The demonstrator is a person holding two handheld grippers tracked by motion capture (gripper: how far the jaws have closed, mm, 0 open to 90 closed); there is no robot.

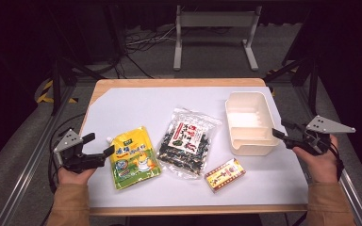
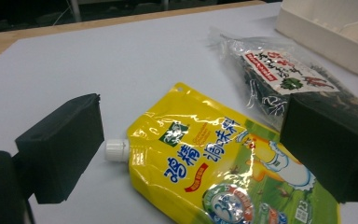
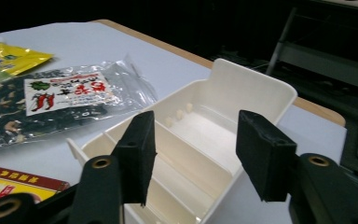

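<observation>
With both claws released and holding nothing, I note the left gripper (image 1: 101,145) has its jaws spread wide, pointing at the yellow pouch (image 2: 223,163) that lies flat on the white mat (image 1: 136,106) just ahead of it. Its white cap (image 2: 117,150) sits between my jaws in the left gripper view, not touched. Judgement: the pouch is soft, glossy, probably slippery and sagging with liquid; best hold is the stiff neck at the cap or a sealed edge. The right gripper (image 1: 278,129) is likewise open, its jaws hovering at the near rim of the cream tray (image 1: 230,106); stiff, light plastic, graspable by a wall. Between them lie the dark snack bag (image 1: 186,141) and a small red-yellow box (image 1: 225,174).
</observation>
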